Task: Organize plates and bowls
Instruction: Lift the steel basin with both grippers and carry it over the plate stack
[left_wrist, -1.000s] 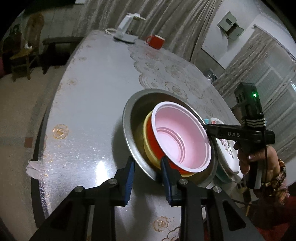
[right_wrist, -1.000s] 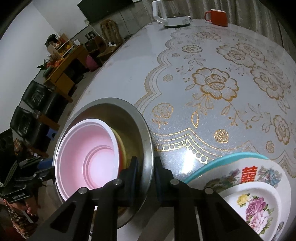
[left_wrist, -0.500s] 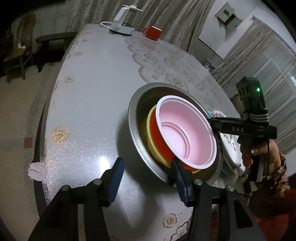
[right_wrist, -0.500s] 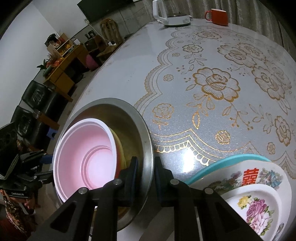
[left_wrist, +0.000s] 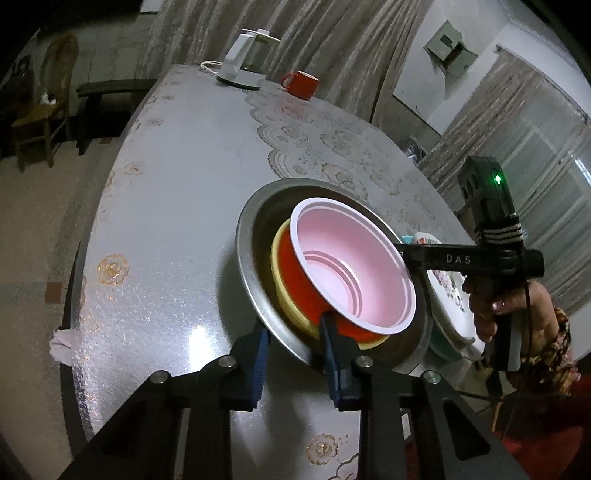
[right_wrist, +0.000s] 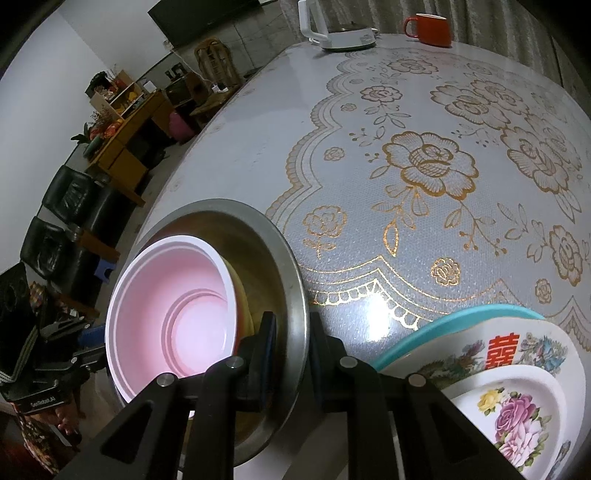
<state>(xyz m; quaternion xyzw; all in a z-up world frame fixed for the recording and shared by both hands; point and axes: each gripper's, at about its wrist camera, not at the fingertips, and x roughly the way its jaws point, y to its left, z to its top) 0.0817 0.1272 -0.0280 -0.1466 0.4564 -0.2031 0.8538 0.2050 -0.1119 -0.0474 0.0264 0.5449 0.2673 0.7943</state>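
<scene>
**Entry: left gripper re-closing on basin rim; nest of bowls complete in basin**

Object: steel basin (left_wrist: 255, 258), standing on the table (left_wrist: 177, 206) near its edge. Inside it, nested: yellow bowl (left_wrist: 280, 295) lowest, red bowl (left_wrist: 295, 273) in that, pink bowl (left_wrist: 354, 266) on top. The nest leans toward the left gripper's side of the basin.

Change noted: half a second ago the left gripper (left_wrist: 294, 324) stood wide, with its outer finger well clear of the basin. Now the gap is back to narrow, roughly what it was a second ago. The basin and bowls have not shifted. Judgement: the bowls are sorted, and this is a re-grip ahead of a two-handed move of the loaded basin.

Left gripper: one finger outside the rim, the other inside, just beside the yellow bowl. Narrow gap around the rim; I cannot tell whether the pads are actually pressing.

Right gripper (right_wrist: 291, 317): on the opposite side of the basin, unchanged over the second. Its fingers are closed narrowly on the rim, one pad inside and one outside.

Beside the basin, on the right gripper's side: a teal plate (right_wrist: 461, 314) carrying two floral plates (right_wrist: 517, 354), just short of touching the rim.

Risk (judgement): the leaning nest could slide if the basin tips.
</scene>
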